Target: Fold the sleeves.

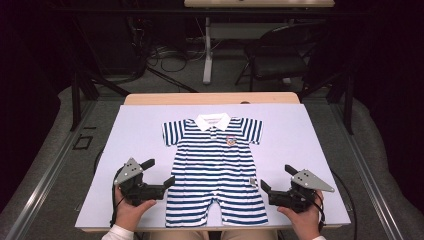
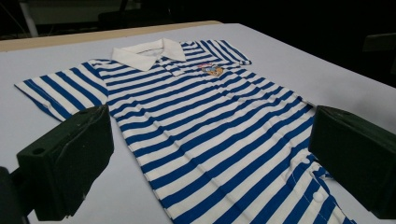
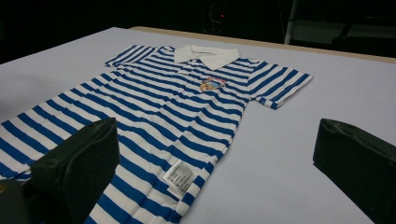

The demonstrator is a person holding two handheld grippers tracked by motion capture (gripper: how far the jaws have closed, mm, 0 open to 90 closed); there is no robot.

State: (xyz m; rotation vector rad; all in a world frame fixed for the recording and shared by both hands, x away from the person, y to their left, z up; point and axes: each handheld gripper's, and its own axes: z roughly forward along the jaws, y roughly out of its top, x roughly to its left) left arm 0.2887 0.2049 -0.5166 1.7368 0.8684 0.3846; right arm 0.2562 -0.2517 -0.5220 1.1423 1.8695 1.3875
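High view: both tongs (image 1: pixel 159 172) (image 1: pixel 274 177) gape beside striped romper (image 1: pixel 215 165).

Under everything you have a pale lavender sheet (image 1: pixel 300 135) spread over a wooden table (image 1: pixel 210 98), whose bare edge shows along the far side. Past that, on the grey floor, you see a dark folding chair (image 1: pixel 277 55) at the right, the white leg of 1 more table (image 1: pixel 207 50), and tangled cables (image 1: pixel 165 55) beside it.
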